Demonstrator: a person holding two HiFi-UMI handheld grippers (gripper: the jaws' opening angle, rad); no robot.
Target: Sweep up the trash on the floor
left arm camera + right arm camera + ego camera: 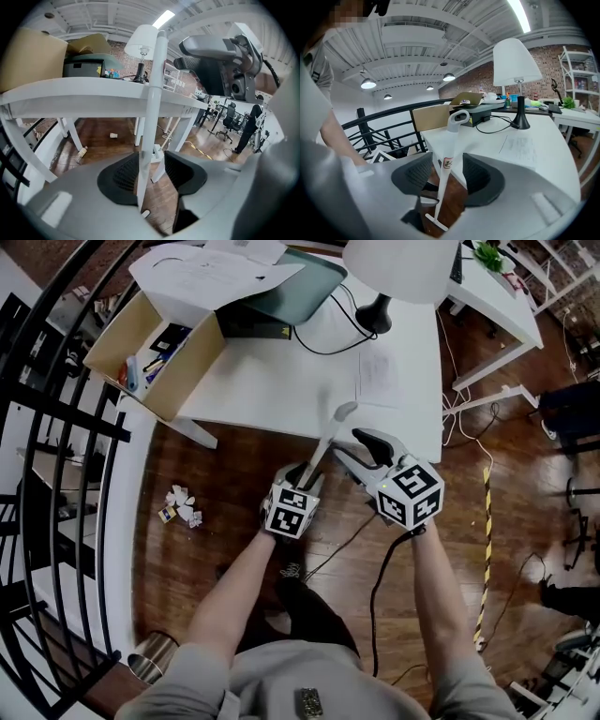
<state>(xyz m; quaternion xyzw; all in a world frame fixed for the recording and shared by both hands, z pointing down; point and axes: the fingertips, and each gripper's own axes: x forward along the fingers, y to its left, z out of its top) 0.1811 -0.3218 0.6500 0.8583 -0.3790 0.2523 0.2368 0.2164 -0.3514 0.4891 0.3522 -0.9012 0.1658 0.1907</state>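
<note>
Reading left claw (151,172) as spread: white handle (151,117) upright in the gap, grazing the left pad or just off it (can't tell which), with clear daylight to the right pad. Same for right claw (446,174): spread, with the loop-topped handle standing between the pads and touching neither. Not pinching anything on either side.

From the head view, seeing both claws side by side, near each other, pointed toward the white bench (309,381), with the handle slanting up between them and its top over the bench's near edge.

Finding the trash (181,505), a small clump of crumpled paper, on the wood floor (187,559) well to the left of the left claw, near the black railing (56,446).

Also spotting a paper cup (113,135) and what looks like a bottle (82,151) on the floor, ahead of the left claw and under the bench.

Ahead of the right claw, on the bench: lamp (516,65), loose sheet (520,145), cardboard box (431,117).
</note>
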